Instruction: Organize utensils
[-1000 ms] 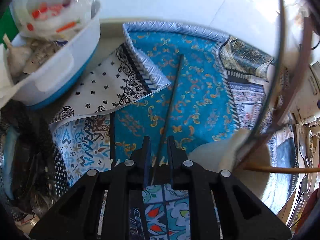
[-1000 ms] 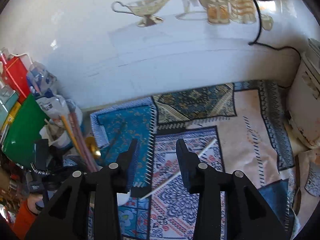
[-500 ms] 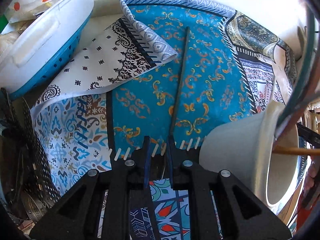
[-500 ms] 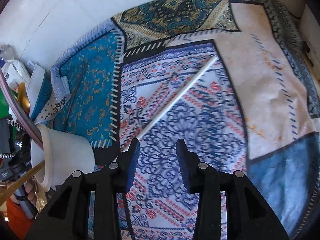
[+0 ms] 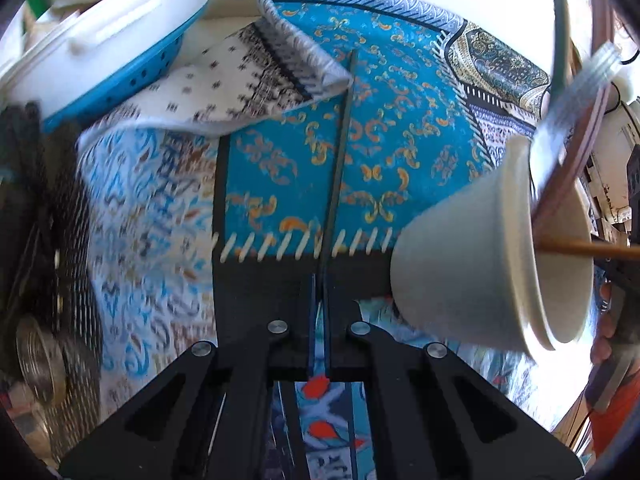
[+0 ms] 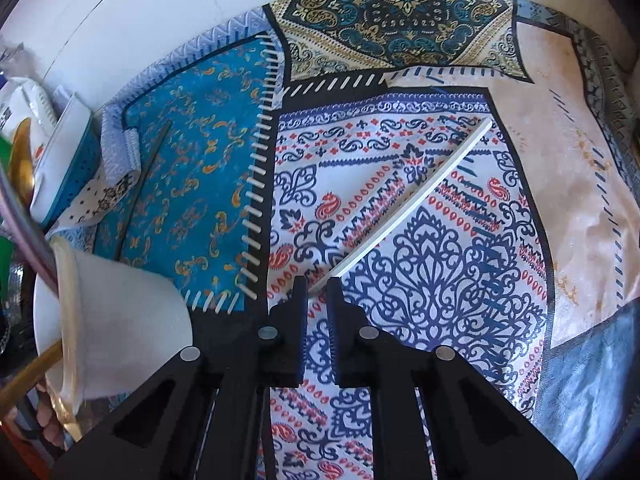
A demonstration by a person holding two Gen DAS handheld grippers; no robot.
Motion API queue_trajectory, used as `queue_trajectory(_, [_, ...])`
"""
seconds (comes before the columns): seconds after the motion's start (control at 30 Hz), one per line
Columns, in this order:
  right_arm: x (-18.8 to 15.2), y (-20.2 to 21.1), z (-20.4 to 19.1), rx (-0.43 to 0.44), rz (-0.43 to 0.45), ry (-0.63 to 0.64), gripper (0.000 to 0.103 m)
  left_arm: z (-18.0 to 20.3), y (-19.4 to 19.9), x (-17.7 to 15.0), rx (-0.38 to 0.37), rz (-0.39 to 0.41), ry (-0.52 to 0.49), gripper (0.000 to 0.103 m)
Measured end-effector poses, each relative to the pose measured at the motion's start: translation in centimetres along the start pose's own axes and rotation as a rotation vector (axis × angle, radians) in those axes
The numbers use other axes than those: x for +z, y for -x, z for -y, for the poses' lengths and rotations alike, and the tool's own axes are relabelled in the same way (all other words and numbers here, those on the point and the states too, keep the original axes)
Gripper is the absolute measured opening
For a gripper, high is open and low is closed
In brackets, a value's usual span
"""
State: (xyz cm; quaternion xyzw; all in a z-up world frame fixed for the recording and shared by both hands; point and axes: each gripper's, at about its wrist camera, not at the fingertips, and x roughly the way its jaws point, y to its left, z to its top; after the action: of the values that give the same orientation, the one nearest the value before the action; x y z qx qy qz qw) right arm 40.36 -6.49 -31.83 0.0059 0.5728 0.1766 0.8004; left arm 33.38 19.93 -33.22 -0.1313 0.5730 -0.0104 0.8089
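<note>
So the whole surface is covered by a patchwork tablecloth [image 6: 420, 220], teal panel with orange swirls on one side, blue-and-red paisley next to it, a peach patch further over. In the left wrist view a white and blue basket [image 5: 100, 48] sits at the back left edge, and a corner of the cloth is folded over just beside it. Next down in size is the white cup [image 5: 472, 264], tilted on its side over the cloth with a few long utensils sticking out of its mouth, including a wooden stick [image 5: 592, 249]. Then the two loose chopsticks: the black chopstick [image 5: 340, 152] lies across the teal panel, and the left gripper [image 5: 319, 292] has its fingers pinched together on the near end of it. The white chopstick [image 6: 420, 196] lies diagonally on the paisley panel, and the right gripper [image 6: 317, 288] sits at its near tip with the fingers only narrowly apart either side; can't tell if they're actually touching it.
</note>
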Motion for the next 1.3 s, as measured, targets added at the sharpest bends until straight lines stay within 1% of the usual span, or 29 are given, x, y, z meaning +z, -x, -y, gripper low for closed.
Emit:
queue_trajectory(0.07, [-0.6, 0.2, 0.4, 0.003, -0.016, 0.032, 0.005, 0.0, 0.3, -1.2, 0.006, -0.013, 0.015, 0.001])
queue_trajectory(0.1, [-1.0, 0.2, 0.6, -0.007, -0.039, 0.052, 0.004, 0.1, 0.5, -1.9, 0.008, -0.018, 0.020, 0.001])
queue_trajectory(0.13, [-1.4, 0.4, 0.9, -0.010, -0.040, 0.076, 0.000, 0.2, 0.8, -2.8, 0.007, -0.028, 0.027, 0.001])
queue_trajectory(0.23, [-2.8, 1.1, 1.7, -0.024, -0.076, 0.158, 0.000, 0.6, 1.4, -5.4, 0.016, -0.056, 0.036, 0.001])
queue_trajectory(0.3, [-3.6, 1.7, 2.4, -0.040, -0.097, 0.195, 0.000, 1.0, 1.9, -7.3, 0.007, -0.083, 0.050, 0.001])
queue_trajectory(0.4, [-4.5, 2.4, 4.0, -0.016, -0.140, 0.204, 0.000, 1.7, 2.4, -9.9, -0.008, -0.112, 0.058, 0.001])
queue_trajectory(0.43, [-4.5, 2.7, 4.4, -0.006, -0.139, 0.196, 0.003, 2.0, 2.5, -10.8, -0.016, -0.120, 0.058, 0.001])
queue_trajectory(0.5, [-4.0, 3.0, 5.2, 0.012, -0.132, 0.164, 0.004, 2.2, 2.9, -12.1, -0.019, -0.124, 0.062, 0.001])
queue_trajectory(0.53, [-3.5, 2.9, 5.2, 0.030, -0.133, 0.140, 0.008, 2.2, 3.0, -12.5, -0.013, -0.122, 0.066, 0.001])
queue_trajectory(0.57, [-2.7, 2.8, 5.2, 0.043, -0.127, 0.109, 0.017, 2.3, 3.2, -12.8, -0.004, -0.116, 0.071, 0.002])
queue_trajectory(0.6, [-1.9, 2.5, 5.2, 0.046, -0.112, 0.075, 0.022, 2.2, 3.7, -13.2, 0.009, -0.106, 0.076, 0.002])
queue_trajectory(0.63, [-1.3, 2.3, 4.8, 0.044, -0.095, 0.052, 0.032, 2.1, 3.9, -13.1, 0.023, -0.091, 0.083, 0.003])
queue_trajectory(0.67, [-0.7, 2.0, 4.5, 0.035, -0.075, 0.030, 0.037, 2.0, 4.2, -13.0, 0.032, -0.078, 0.089, 0.007])
queue_trajectory(0.7, [0.0, 1.5, 4.2, 0.025, -0.062, 0.008, 0.037, 1.8, 4.7, -12.8, 0.042, -0.060, 0.096, 0.009])
queue_trajectory(0.77, [1.2, 0.5, 3.3, 0.028, -0.058, -0.032, 0.039, 1.2, 5.4, -12.4, 0.056, -0.032, 0.110, 0.018])
queue_trajectory(0.8, [1.6, 0.4, 2.8, 0.013, -0.037, -0.042, 0.040, 0.9, 5.7, -12.2, 0.063, -0.016, 0.117, 0.020])
queue_trajectory(0.87, [1.5, 0.1, 1.3, -0.010, -0.029, -0.039, 0.040, 0.6, 6.2, -11.7, 0.078, 0.000, 0.121, 0.022])
queue_trajectory(0.93, [1.5, -0.3, 0.1, -0.061, -0.003, -0.026, 0.040, 0.1, 6.4, -11.2, 0.078, 0.009, 0.123, 0.023])
queue_trajectory(1.0, [1.3, -0.6, -1.1, -0.109, 0.014, 0.014, 0.040, -0.2, 6.2, -10.9, 0.080, 0.010, 0.120, 0.024])
queue_trajectory(1.03, [1.1, -0.6, -1.4, -0.130, 0.023, 0.036, 0.038, -0.4, 6.0, -10.6, 0.080, 0.008, 0.115, 0.024])
queue_trajectory(1.1, [0.6, -1.0, -2.3, -0.146, 0.029, 0.065, 0.033, -0.7, 5.5, -10.1, 0.071, 0.004, 0.105, 0.024])
queue_trajectory(1.17, [-0.1, -0.8, -2.3, -0.158, 0.024, 0.098, 0.021, -0.8, 5.2, -9.6, 0.056, 0.002, 0.094, 0.024])
queue_trajectory(1.2, [-0.4, -0.8, -2.2, -0.164, 0.021, 0.117, 0.017, -0.7, 4.8, -9.2, 0.045, 0.000, 0.089, 0.024])
queue_trajectory(1.27, [-1.3, -0.5, -1.2, -0.165, 0.004, 0.141, 0.011, -0.6, 4.4, -8.5, 0.020, -0.004, 0.080, 0.024])
queue_trajectory(1.3, [-1.6, -0.3, -0.8, -0.172, -0.007, 0.153, 0.011, -0.5, 4.2, -8.2, 0.010, -0.005, 0.073, 0.024])
